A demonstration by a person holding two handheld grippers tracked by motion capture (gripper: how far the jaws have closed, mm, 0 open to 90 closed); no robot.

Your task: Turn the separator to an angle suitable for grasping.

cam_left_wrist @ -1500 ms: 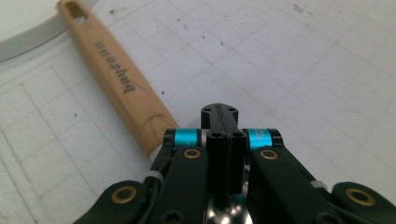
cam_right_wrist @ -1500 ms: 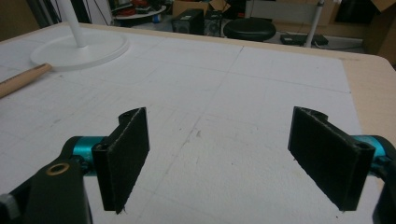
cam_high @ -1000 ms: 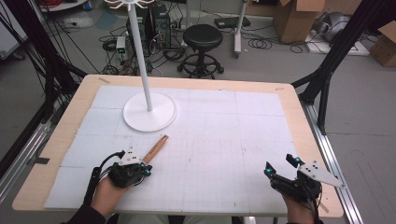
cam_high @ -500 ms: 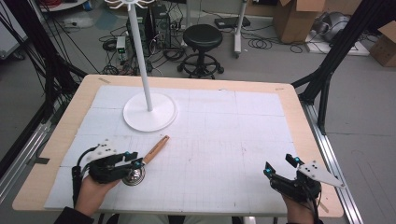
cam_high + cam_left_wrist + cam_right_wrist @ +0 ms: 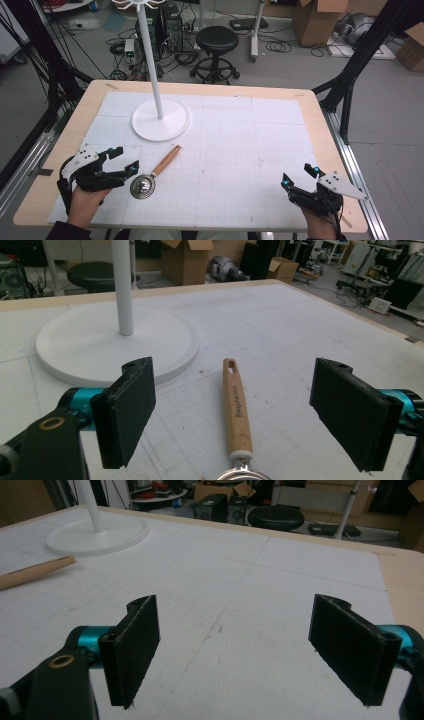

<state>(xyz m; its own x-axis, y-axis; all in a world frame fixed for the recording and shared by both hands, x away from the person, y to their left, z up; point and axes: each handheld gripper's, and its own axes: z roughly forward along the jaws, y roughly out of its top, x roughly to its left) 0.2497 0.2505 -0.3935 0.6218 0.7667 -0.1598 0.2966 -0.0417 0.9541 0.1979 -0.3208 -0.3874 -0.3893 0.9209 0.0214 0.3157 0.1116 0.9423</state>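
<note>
A small ladle lies on the white mat, its round metal bowl (image 5: 142,186) near the front and its wooden handle (image 5: 166,160) pointing away towards the stand. My left gripper (image 5: 126,159) is just left of the bowl, open and holding nothing. In the left gripper view the handle (image 5: 234,390) runs up between the two wide-apart black jaws, and the bowl's rim (image 5: 243,473) peeks in at the bottom. My right gripper (image 5: 298,175) rests open at the front right, far from the ladle. The handle's end (image 5: 35,572) shows at the left of the right gripper view.
A white stand with a round base (image 5: 160,120) and a thin pole (image 5: 150,60) rises at the back left of the mat. The wooden table edge (image 5: 320,125) frames the mat. Beyond the table are a black stool (image 5: 216,40) and cardboard boxes (image 5: 315,20).
My left gripper has slid left, off the ladle's bowl, which now lies uncovered. The ladle and the right gripper have stayed where they were.
</note>
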